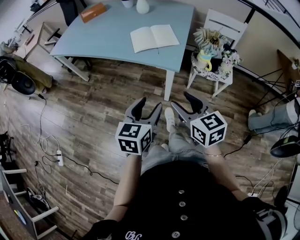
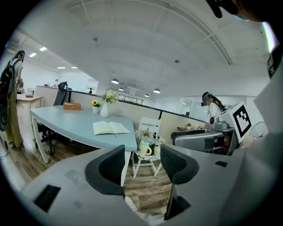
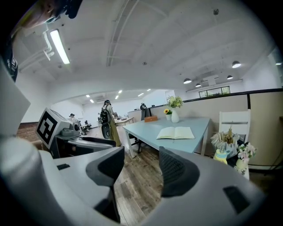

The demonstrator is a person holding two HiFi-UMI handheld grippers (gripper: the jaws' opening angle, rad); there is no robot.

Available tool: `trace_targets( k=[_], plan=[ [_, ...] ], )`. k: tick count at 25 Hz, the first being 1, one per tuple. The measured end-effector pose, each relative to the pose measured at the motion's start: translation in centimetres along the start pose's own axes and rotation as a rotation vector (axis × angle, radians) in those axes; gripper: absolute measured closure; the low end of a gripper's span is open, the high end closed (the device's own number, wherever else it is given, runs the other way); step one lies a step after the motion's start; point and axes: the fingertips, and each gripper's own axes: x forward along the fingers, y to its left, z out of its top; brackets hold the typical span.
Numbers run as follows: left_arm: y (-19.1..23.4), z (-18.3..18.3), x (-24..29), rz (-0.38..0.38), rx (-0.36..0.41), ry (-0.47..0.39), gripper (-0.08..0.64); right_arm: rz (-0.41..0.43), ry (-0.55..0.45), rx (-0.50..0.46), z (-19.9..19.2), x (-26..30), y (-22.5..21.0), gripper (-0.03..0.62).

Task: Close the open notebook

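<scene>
An open notebook [image 1: 154,37] lies flat with pale pages up on the light blue table [image 1: 108,35], near its right front corner. It also shows in the left gripper view [image 2: 111,128] and the right gripper view [image 3: 175,133]. My left gripper [image 1: 146,108] and right gripper [image 1: 186,104] hang side by side over the wooden floor, well short of the table. Both stand open with nothing between the jaws [image 2: 142,162] [image 3: 140,165].
A white chair [image 1: 216,70] loaded with a mug and flowers stands right of the table. An orange box [image 1: 93,11] and a white vase [image 1: 142,6] sit at the table's far side. Cables and a power strip [image 1: 59,157] lie on the floor at left. A person [image 3: 107,122] stands far off.
</scene>
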Motion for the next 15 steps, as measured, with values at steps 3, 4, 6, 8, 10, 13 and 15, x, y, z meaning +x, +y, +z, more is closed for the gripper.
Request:
trace_targets(
  k=[3, 4, 6, 8, 10, 13, 15],
  plan=[
    [1.4, 1.0, 1.3, 0.012, -0.001, -0.006, 0.328, 0.002, 0.000, 0.001, 0.8, 1.6, -1.4, 0.359],
    [1.8, 1.3, 1.8, 0.014, -0.004, -0.010, 0.328, 0.001, -0.001, 0.000, 1.2, 2.2, -2.0, 0.359],
    [2.7, 1.9, 3.1, 0.014, -0.018, -0.012, 0.328, 0.003, 0.000, 0.000, 1.8, 3.5, -3.3, 0.359],
    [3.9, 2.5, 4.4, 0.017, -0.026, -0.011, 0.328, 0.018, 0.007, 0.000, 2.5, 5.1, -4.2, 0.359],
    [5.2, 3.5, 6.0, 0.025, -0.023, -0.008, 0.328, 0.039, 0.008, 0.001, 3.4, 6.8, -5.0, 0.359],
    [6.5, 5.5, 8.7, 0.025, -0.015, -0.014, 0.328, 0.049, -0.009, 0.007, 5.0, 8.9, -7.1, 0.353],
    [7.3, 6.8, 10.4, 0.027, -0.008, -0.018, 0.328, 0.039, -0.026, 0.006, 6.2, 10.1, -8.9, 0.354]
  ],
)
